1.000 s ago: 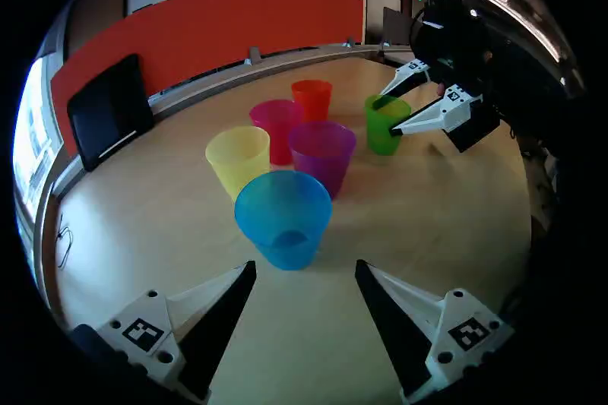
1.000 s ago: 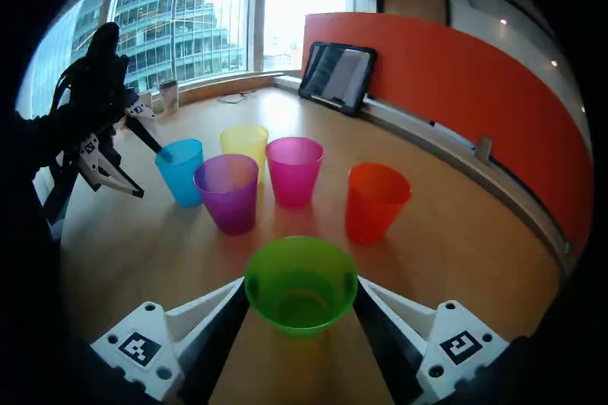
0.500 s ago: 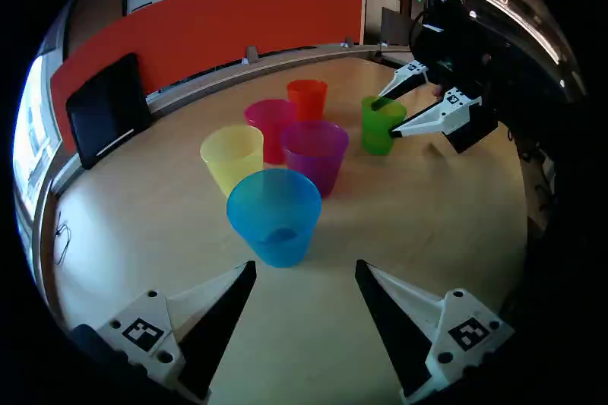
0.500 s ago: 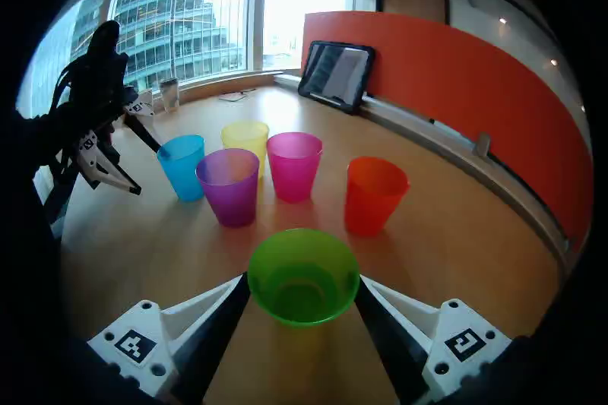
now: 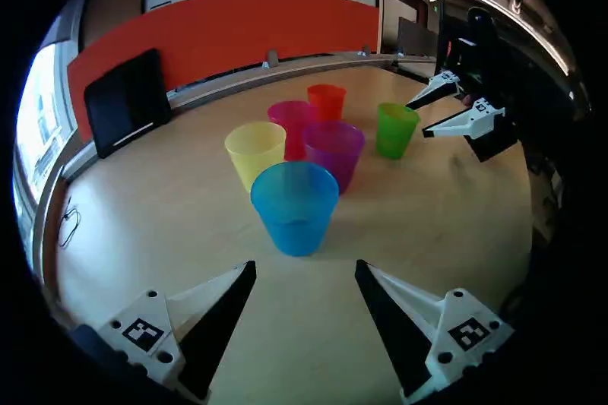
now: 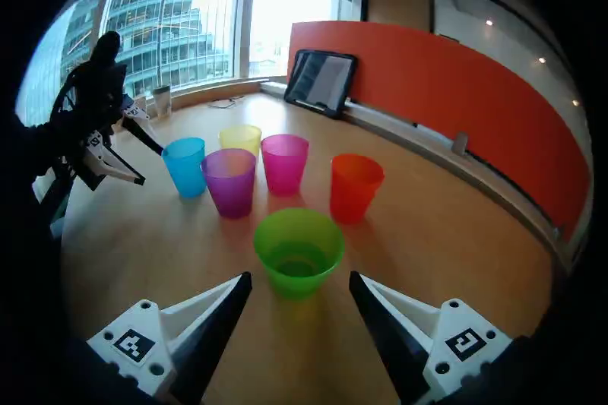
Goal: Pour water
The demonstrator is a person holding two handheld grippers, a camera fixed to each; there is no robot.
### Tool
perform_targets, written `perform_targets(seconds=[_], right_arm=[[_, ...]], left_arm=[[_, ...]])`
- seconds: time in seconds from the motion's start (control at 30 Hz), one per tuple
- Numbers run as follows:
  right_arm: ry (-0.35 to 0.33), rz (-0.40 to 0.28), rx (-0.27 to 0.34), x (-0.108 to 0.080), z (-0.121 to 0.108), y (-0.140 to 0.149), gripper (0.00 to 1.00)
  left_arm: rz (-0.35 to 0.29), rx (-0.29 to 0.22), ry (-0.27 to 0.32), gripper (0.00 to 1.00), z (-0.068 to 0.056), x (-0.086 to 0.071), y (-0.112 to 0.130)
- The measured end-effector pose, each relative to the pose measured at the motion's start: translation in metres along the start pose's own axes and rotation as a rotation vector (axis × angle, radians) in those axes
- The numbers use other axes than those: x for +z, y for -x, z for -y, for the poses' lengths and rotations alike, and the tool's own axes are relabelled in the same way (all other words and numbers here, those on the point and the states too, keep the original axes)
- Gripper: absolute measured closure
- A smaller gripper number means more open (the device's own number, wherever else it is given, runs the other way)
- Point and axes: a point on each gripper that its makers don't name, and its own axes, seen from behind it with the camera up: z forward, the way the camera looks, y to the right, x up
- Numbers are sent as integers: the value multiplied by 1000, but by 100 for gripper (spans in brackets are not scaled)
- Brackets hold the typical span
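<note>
Several coloured plastic cups stand in a cluster on the wooden table (image 5: 441, 207). In the left gripper view the blue cup (image 5: 295, 206) stands just ahead of my open left gripper (image 5: 304, 283), apart from its fingers. Behind it are the yellow cup (image 5: 255, 152), purple cup (image 5: 334, 153), pink cup (image 5: 289, 123), orange cup (image 5: 326, 100) and green cup (image 5: 396, 129). In the right gripper view the green cup (image 6: 298, 250) stands upright just ahead of my open right gripper (image 6: 299, 291), free of its fingers. The right gripper (image 5: 452, 105) also appears far right, the left gripper (image 6: 125, 148) far left.
A black tablet (image 5: 128, 101) leans against the orange wall (image 5: 228, 25) at the table's far edge. Large windows (image 6: 175, 17) lie behind the left gripper. A small cup (image 6: 161, 100) stands on the sill. A cable (image 5: 68, 219) lies near the table's left edge.
My right gripper has backed away from the green cup, which stands free on the table. My left gripper has drawn back a little from the blue cup.
</note>
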Motion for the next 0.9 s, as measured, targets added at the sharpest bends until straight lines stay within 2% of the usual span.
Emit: perform_targets(seconds=[0.27, 0.47, 0.67, 0.9], right_arm=[[67, -39, 28, -31, -2, 4, 0], [146, -84, 58, -50, -11, -2, 0], [239, -160, 112, -66, -22, -16, 0], [379, -255, 141, -86, -42, -30, 0]], left_arm=[[-41, -45, -73, 3, 11, -13, 8], [-83, -69, -151, 3, 26, -27, 7], [-170, -110, -228, 3, 44, -44, -5], [-260, -147, -316, 3, 61, -61, -18]])
